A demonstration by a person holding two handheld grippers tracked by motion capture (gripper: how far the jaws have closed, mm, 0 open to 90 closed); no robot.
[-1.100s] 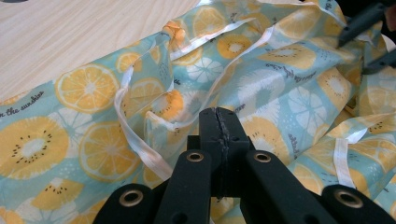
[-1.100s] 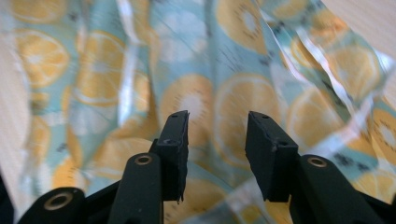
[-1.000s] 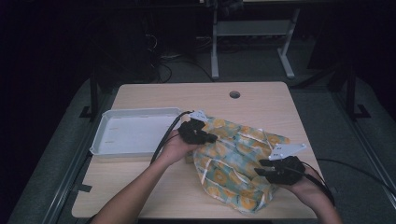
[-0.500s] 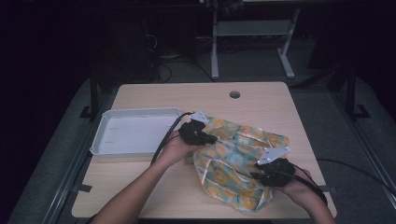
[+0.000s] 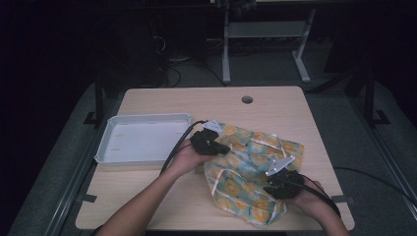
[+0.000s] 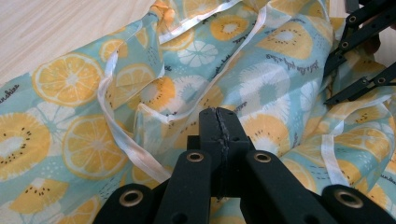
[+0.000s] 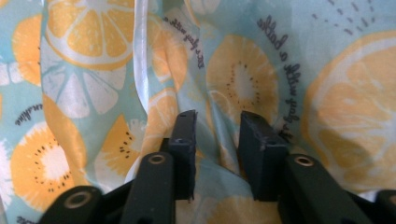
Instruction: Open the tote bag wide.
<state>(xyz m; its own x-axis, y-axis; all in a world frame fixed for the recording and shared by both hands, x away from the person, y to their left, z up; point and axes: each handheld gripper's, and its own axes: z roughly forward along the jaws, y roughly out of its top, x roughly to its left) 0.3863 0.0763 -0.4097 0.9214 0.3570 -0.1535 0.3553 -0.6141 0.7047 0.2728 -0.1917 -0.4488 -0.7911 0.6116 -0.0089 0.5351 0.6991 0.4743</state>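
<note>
A crumpled cloth [image 5: 251, 162] printed with orange and kiwi slices on pale blue, edged in white ribbon, lies on the right half of the wooden table [image 5: 196, 103]. My left gripper [image 5: 224, 148] rests at the cloth's upper left edge. In the left gripper view the left gripper [image 6: 218, 122] has its jaws pressed together on a gathered fold of cloth [image 6: 70, 93]. My right gripper [image 5: 269, 186] sits low on the cloth's right side. In the right gripper view the right gripper [image 7: 217, 123] straddles a raised fold of cloth [image 7: 327, 93]; the jaws have just been closing, with a gap left.
A shallow white tray [image 5: 142, 117] stands on the table's left side, beside the left hand. A round cable hole [image 5: 247, 99] sits near the far edge. Black cables trail from both grippers. Dark floor and metal frames lie beyond the table.
My right hand has sunk onto the cloth and shifted slightly left, its grey plate tilting. The left hand and its grip have stayed put.
</note>
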